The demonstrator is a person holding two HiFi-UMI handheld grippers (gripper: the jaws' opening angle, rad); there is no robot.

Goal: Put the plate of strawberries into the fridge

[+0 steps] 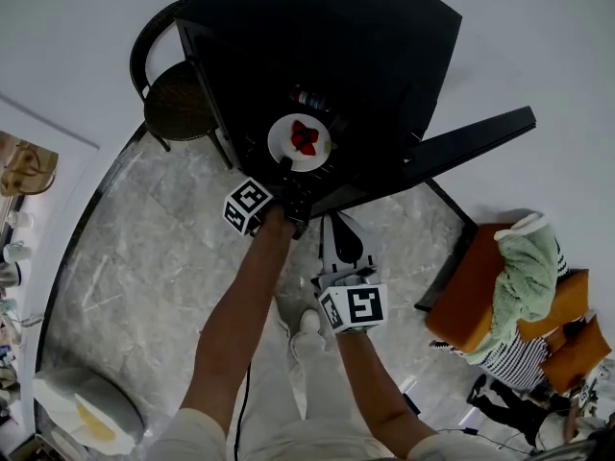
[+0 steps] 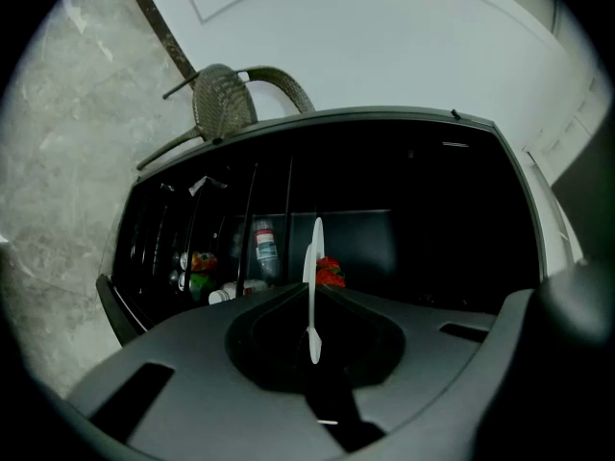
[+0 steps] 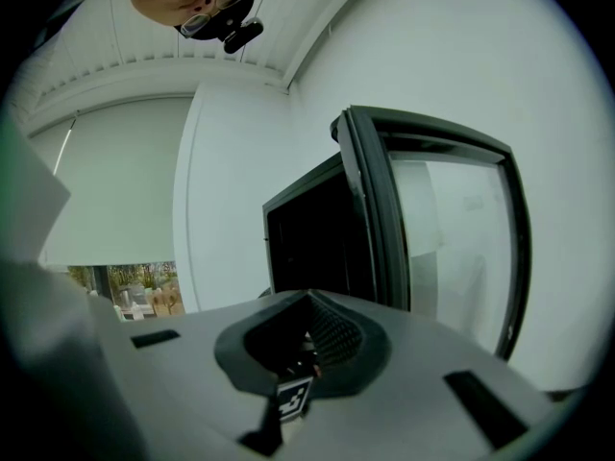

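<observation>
A white plate with red strawberries hangs at the dark opening of the black fridge. My left gripper is shut on the plate's near rim. In the left gripper view the plate shows edge-on between the jaws, with the strawberries just behind it. The right gripper is lower and closer to me, below the fridge front; it is shut with nothing in it. The right gripper view shows its jaws closed and pointing up along the fridge door.
The fridge door swings out to the right. Inside stand a bottle and small containers behind rails. A wicker chair stands left of the fridge. An orange seat piled with clothes is at the right.
</observation>
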